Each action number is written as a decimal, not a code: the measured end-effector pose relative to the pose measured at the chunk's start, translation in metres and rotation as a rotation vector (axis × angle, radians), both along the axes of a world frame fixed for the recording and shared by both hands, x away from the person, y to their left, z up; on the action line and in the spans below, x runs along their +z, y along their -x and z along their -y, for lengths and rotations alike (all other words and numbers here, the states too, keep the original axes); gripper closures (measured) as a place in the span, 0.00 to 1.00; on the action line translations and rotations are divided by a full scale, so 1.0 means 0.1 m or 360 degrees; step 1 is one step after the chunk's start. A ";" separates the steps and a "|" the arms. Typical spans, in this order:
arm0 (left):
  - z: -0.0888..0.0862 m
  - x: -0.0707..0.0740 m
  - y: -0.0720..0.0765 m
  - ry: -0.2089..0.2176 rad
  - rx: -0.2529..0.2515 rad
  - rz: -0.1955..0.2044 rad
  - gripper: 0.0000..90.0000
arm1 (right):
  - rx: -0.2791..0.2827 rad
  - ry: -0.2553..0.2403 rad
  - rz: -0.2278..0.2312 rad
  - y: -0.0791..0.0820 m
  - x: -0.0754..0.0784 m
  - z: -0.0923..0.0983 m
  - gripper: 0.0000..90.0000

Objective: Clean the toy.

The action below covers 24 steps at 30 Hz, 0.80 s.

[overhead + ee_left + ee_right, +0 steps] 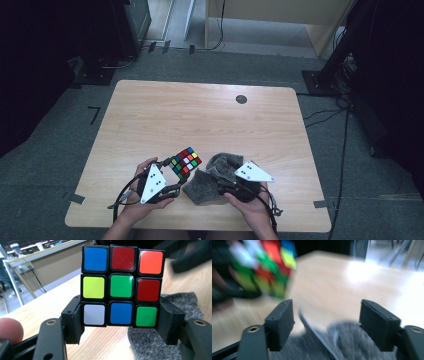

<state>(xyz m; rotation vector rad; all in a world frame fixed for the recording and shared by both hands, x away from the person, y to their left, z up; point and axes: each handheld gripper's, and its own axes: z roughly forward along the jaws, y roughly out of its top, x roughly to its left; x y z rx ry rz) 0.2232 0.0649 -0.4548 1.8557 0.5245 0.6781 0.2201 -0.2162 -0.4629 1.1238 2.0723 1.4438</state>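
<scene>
Left gripper [167, 176] near front edge of wooden table [200, 115], held in left hand [137, 200]. Jaws closed on puzzle cube [186, 162], pressing its two lower sides; cube lifted off table surface. In left gripper view cube [121, 286] faces camera: blue, red, orange top row, green centre. Just right of cube, grey cloth [212, 182] lies crumpled on table. Right gripper [227, 182] over cloth, held in right hand [252, 207]; jaws wide apart, nothing between them, cloth [352, 340] below, picture blurred.
</scene>
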 end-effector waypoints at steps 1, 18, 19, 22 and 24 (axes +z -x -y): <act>0.00 0.00 0.00 0.0005 0.0001 -0.0011 0.38 | 0.0010 0.0044 -0.0085 -0.06 -0.10 -0.01 0.30; 0.02 -0.02 0.00 0.0028 -0.0085 -0.0097 0.38 | 0.0013 0.0299 -0.0283 -0.19 -0.54 0.03 0.81; 0.02 -0.03 0.00 0.0023 -0.0089 -0.0104 0.38 | -0.0018 0.0272 -0.0247 -0.17 -0.48 0.05 0.82; 0.07 -0.07 0.00 -0.0073 -0.0098 -0.0109 0.38 | -0.0013 -0.0058 -0.0092 -0.08 -0.23 0.15 0.82; 0.12 -0.10 0.00 -0.0128 -0.0104 -0.0112 0.38 | -0.0003 -0.0206 0.0041 0.01 -0.02 0.18 0.81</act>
